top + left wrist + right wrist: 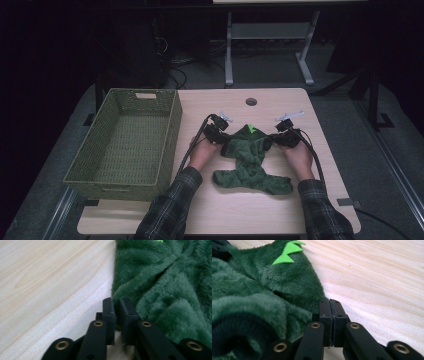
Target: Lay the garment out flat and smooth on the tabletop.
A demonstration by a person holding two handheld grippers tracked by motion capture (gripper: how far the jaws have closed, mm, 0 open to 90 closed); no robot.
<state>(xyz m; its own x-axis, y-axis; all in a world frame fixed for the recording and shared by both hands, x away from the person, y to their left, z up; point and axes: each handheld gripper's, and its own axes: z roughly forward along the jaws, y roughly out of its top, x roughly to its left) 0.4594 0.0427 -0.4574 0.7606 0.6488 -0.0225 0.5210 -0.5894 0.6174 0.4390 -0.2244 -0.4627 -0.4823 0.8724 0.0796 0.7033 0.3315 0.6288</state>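
Fleece garment [250, 160] between 2 hand-held grippers beside basket [127, 145]

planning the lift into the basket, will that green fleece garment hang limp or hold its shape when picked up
The green fleece garment will probably hang limp: it lies crumpled in soft folds. It looks light. Its fuzzy pile should resist slipping, though loose parts may drag along the table.

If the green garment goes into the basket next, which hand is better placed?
Left, probably: the left gripper sits on the garment side nearest the basket, jaws slightly apart at the fleece edge.
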